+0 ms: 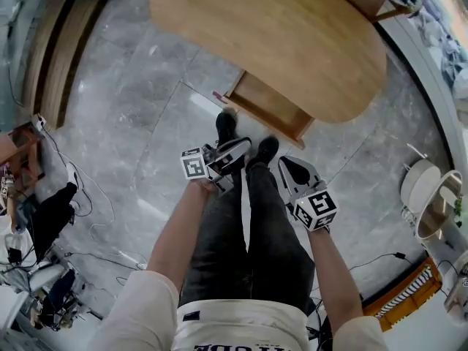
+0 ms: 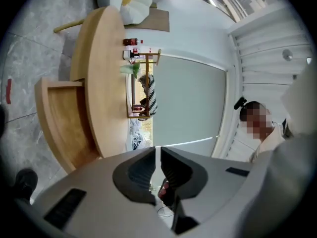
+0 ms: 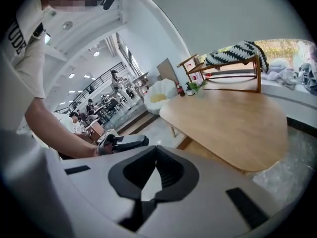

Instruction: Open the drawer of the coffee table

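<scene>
The oval wooden coffee table stands ahead of the person's feet. Its drawer is pulled out toward them, and I see nothing in its wooden inside. My left gripper is held at waist height above the shoes, well apart from the drawer; its jaws stand almost together with nothing between them. My right gripper hangs beside it, jaw tips touching, empty. The left gripper view shows the table and open drawer turned sideways; the right gripper view looks across the table top.
Grey tiled floor surrounds the table. Cables and gear lie at the left, white round stools at the right. A wooden rack with a striped cushion and a white pouf stand beyond the table. Small bottles sit on its far end.
</scene>
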Available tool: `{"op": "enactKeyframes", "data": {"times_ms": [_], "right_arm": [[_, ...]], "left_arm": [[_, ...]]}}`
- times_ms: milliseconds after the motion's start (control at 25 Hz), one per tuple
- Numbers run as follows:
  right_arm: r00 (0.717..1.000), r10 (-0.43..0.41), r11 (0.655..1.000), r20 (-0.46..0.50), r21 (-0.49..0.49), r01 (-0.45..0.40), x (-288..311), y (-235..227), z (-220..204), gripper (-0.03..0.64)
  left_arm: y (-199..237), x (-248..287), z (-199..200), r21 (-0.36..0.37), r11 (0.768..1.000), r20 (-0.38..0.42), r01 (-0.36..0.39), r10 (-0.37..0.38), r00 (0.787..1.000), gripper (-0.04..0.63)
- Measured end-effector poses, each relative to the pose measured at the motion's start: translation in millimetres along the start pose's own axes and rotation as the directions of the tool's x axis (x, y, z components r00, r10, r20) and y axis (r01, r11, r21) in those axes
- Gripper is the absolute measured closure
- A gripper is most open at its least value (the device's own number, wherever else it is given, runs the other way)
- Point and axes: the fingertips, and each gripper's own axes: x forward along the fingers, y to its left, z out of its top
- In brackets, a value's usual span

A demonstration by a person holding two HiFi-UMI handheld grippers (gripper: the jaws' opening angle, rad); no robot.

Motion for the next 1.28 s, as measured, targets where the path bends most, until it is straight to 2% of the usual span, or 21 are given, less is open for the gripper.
{"op": "enactKeyframes", "data": {"times_ms": [160, 320, 560, 800, 1040, 1280], "right_arm": [[0.999, -0.008, 1.0, 0.043, 0.013, 0.008, -44, 21, 32, 0.599], [0.996, -0.013, 1.0, 0.086, 0.015, 0.012, -87, 38, 64, 0.599], [0.986, -0.049, 0.998, 0.157, -0.031, 0.055, -133, 52, 105, 0.6], [0.966, -0.107, 0.993, 0.237, -0.022, 0.115, -167, 77, 127, 0.599], [0.944, -0.153, 0.987, 0.292, -0.01, 0.163, -190, 131, 118, 0.599], [0.924, -0.18, 0.979, 0.337, -0.027, 0.2, -198, 201, 101, 0.599]], "left_arm": [[-77, 17, -7, 0.042, 0.999, -0.044, 0.023, -0.021, 0.999, 0.557], [-148, 31, -8, 0.094, 0.995, -0.046, 0.044, -0.04, 0.998, 0.566], [-240, 46, -17, 0.186, 0.976, -0.114, 0.116, -0.096, 0.989, 0.574], [-294, 33, -31, 0.293, 0.947, -0.178, 0.127, -0.076, 0.981, 0.575], [-345, -2, -55, 0.361, 0.911, -0.264, 0.198, -0.104, 0.959, 0.575], [-376, -55, -83, 0.439, 0.862, -0.389, 0.254, -0.073, 0.918, 0.575]]}}
